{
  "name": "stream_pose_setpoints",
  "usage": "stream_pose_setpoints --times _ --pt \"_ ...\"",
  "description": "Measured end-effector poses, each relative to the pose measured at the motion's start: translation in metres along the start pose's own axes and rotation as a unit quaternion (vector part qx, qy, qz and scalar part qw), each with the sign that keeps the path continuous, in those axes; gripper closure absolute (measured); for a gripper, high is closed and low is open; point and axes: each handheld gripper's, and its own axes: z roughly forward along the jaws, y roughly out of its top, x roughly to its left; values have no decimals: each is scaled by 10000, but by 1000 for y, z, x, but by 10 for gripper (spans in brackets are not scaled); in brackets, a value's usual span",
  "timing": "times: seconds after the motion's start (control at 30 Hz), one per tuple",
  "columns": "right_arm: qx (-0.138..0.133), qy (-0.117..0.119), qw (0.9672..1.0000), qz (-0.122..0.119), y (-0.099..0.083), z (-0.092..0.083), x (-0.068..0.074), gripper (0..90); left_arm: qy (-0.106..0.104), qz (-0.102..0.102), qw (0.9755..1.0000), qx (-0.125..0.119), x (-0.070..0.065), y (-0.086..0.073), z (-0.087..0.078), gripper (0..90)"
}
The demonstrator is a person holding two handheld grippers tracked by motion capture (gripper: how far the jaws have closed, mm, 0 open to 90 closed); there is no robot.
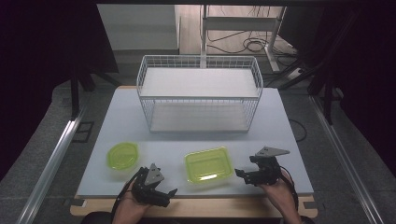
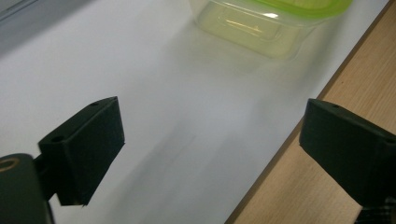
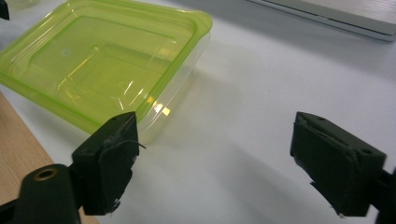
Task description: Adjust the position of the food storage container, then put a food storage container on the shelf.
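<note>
L fingers [image 2: 210,154] wide open, nothing btwn. R fingers [image 3: 215,163] wide open, empty, just beside rect green-lidded container [image 3: 107,65] on desk [image 3: 261,93].

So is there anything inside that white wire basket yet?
No, in the high view the wire basket holds nothing, and both green-lidded containers sit on the table in front of it.

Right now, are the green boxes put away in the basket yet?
Not yet. The wire basket holds neither box. The rectangular green box and the rounder green box both sit on the white table. The left gripper and right gripper are open, gripping nothing. Both boxes probably still need lifting into the basket.
</note>
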Motion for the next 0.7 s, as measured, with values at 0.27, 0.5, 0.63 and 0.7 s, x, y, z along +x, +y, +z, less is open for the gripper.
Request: stream_pose_setpoints --times 0.27,0.5,0.63,0.7 --pt "-46 48 9997 251 1 2 -2 86 3 -10 9999 -149 1 -2 3 25" --pt "-10 97 9994 335 7 3 1 74 67 0 9999 -113 2 -3 5 24" --pt "-16 243 9985 496 13 3 2 97 114 40 9999 -86 2 -3 6 24" --pt "-16 283 9982 533 17 3 3 147 138 60 9999 -73 2 -3 6 24"
